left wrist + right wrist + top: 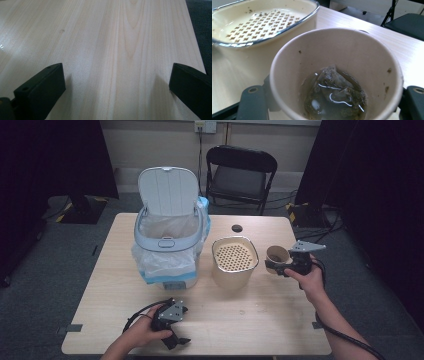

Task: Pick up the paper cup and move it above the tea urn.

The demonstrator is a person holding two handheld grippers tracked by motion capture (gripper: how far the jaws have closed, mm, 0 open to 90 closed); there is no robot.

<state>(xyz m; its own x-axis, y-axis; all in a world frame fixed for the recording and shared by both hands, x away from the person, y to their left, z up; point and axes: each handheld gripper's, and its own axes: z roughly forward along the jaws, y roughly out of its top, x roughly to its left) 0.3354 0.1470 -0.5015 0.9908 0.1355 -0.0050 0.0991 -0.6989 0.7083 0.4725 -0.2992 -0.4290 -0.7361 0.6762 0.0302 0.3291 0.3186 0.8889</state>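
A brown paper cup (276,257) hangs above the table's right side, with my right gripper (279,266) shut on its wall. In the right gripper view the cup (352,47) holds a wet tea bag (337,87) in a little liquid, with a black jaw on each side. Just left of the cup stands a cream strainer bin (234,261) with a perforated top (262,25). My left gripper (176,336) rests open near the table's front edge, its fingers (42,87) wide apart over bare wood.
A white pedal bin (167,237) with its lid up and a plastic liner stands at the back left of the wooden table (260,320). A small round hole (237,228) sits near the far edge. A black folding chair (240,175) stands behind the table.
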